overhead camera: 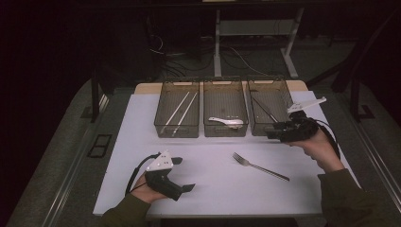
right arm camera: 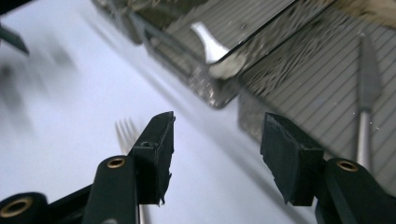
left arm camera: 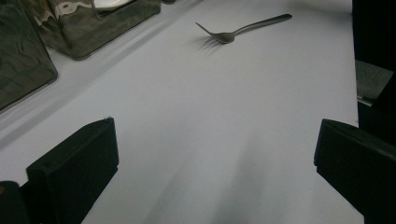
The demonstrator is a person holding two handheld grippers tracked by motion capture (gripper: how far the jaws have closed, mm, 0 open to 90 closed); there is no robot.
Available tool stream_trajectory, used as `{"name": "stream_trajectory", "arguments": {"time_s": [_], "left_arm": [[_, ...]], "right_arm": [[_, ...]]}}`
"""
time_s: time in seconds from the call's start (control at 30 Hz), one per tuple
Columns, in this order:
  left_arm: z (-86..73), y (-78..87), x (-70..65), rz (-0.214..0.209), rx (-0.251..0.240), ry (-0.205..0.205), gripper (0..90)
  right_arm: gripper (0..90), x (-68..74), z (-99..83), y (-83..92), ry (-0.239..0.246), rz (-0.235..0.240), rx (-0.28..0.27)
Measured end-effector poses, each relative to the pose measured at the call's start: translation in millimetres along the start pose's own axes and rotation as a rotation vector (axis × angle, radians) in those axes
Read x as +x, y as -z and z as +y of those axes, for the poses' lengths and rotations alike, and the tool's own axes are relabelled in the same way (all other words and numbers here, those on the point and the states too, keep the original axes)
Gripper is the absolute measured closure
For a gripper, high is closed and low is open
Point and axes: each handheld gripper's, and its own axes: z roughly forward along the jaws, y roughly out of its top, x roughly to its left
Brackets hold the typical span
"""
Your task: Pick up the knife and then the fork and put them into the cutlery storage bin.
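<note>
1. Lying on the white table, a metal fork is seen between the two grippers, its tines turned towards the bins and its handle running towards the near right corner.
2. The left gripper is held low over the near left part of the table; its jaws are spread wide apart, with nothing but bare table between them in the left gripper view, and the fork is seen well ahead of them.
3. The right gripper is held at the front wall of the right bin, beyond the fork; its jaws stand partly apart with nothing between them.
4. In the right gripper view the fork's tines are seen just beside the left-hand jaw, on the table below it.
5. Three clear bins are set in a row at the far side: two pale chopsticks lie in the left bin, a white spoon in the middle bin, and a dark utensil in the right bin.
</note>
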Motion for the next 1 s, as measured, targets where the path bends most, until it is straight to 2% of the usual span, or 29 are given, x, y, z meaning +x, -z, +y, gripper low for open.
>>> {"name": "stream_trajectory", "arguments": {"time_s": [0.23,0.5,0.7,0.83,0.87,1.0], "left_arm": [[0.0,-0.3,-0.1,-0.003,0.004,-0.005,0.0],[0.1,0.0,-0.4,-0.003,0.001,-0.006,0.0],[0.2,-0.2,-0.4,-0.004,0.005,-0.011,0.0],[0.1,-0.5,-0.6,-0.006,0.007,-0.009,0.0],[0.1,-0.6,-0.8,-0.006,0.008,-0.008,0.0],[-0.1,-1.2,-1.0,-0.005,0.004,-0.006,0.0]], "right_arm": [[47.0,12.7,-10.3,-10.1,0.048,0.017,0.056],[56.3,27.5,-14.2,-20.8,0.104,0.047,0.169],[61.6,39.4,-14.5,-32.2,0.165,0.052,0.264],[65.5,45.6,-14.7,-38.4,0.194,0.049,0.306],[67.6,46.3,-14.8,-39.5,0.214,0.036,0.311],[69.4,50.9,-14.9,-44.3,0.229,0.035,0.349]]}}
